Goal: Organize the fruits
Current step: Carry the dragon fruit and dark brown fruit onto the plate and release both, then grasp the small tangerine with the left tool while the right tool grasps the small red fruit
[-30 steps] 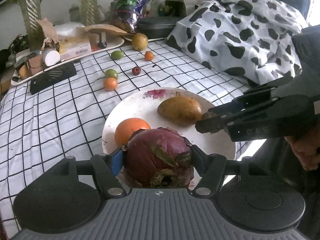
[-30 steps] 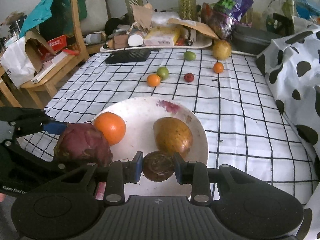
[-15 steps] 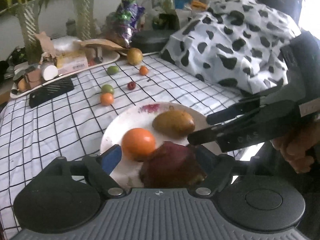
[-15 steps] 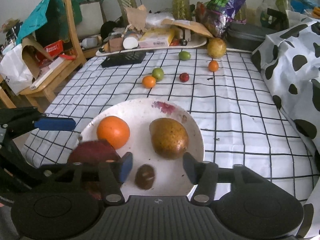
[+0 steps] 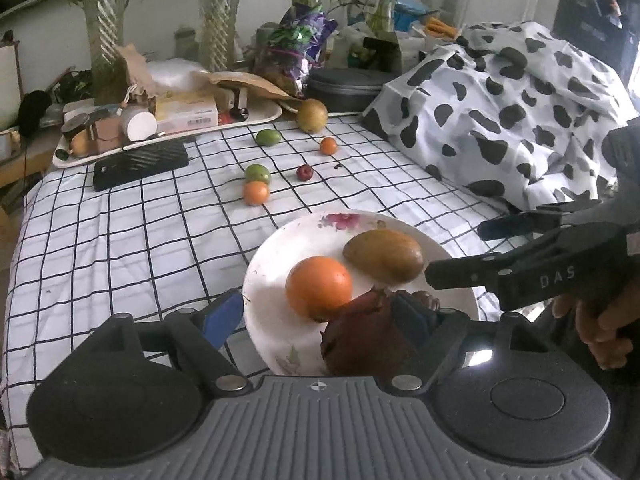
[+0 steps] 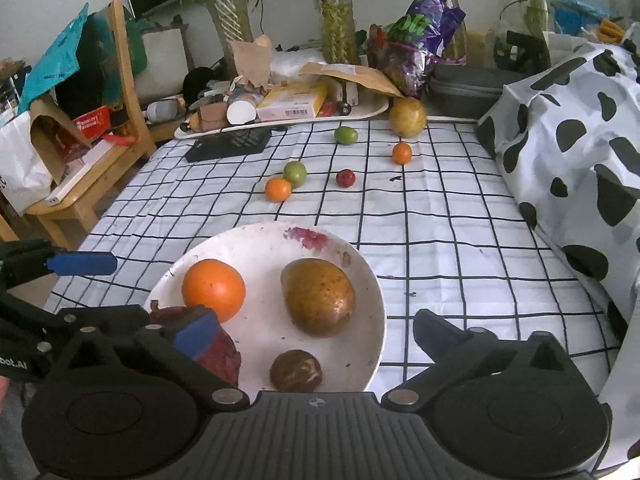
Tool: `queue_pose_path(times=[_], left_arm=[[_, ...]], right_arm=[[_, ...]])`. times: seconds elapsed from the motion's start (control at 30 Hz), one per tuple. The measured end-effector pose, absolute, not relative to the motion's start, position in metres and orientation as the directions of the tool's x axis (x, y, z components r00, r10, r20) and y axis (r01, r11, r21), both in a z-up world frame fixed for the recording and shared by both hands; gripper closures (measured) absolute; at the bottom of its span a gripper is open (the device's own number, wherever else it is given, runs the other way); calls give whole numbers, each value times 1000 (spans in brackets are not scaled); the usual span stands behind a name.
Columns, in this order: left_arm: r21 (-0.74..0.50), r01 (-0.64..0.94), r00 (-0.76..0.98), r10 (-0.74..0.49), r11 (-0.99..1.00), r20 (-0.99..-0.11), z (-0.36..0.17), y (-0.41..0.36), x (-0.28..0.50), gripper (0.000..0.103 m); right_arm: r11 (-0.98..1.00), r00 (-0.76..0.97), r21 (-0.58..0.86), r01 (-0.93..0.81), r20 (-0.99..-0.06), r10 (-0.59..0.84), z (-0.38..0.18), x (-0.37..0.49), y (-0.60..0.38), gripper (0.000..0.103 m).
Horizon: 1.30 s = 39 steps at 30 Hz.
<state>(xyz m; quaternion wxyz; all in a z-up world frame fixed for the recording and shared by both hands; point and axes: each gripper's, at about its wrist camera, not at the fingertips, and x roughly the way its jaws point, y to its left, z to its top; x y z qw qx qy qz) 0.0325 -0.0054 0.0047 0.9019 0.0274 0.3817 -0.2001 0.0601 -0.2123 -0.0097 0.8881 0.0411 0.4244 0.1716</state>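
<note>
My white plate (image 6: 372, 292) on the checked tablecloth (image 6: 440, 216) holds 4 fruits: mango (image 6: 320, 296) at 2 o'clock, orange (image 6: 213, 290) at 10, dragon fruit (image 6: 220, 354) at 8, a small brown fruit (image 6: 296, 370) at 6. My left gripper (image 5: 316, 316) and right gripper (image 6: 316, 332) both gape wide, gripping nothing.
</note>
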Motion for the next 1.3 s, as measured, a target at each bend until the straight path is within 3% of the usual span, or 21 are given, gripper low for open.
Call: queue_pose_path(times=[0.73, 1.3], left_arm=[[-86, 365, 636, -316, 927, -704, 3, -6, 42, 22], [-80, 364, 632, -309, 928, -711, -5, 7, 110, 23]], right_arm=[[952, 602, 190, -240, -740, 300, -10, 64, -214, 0], [965, 644, 84, -248, -730, 229, -19, 112, -209, 0]])
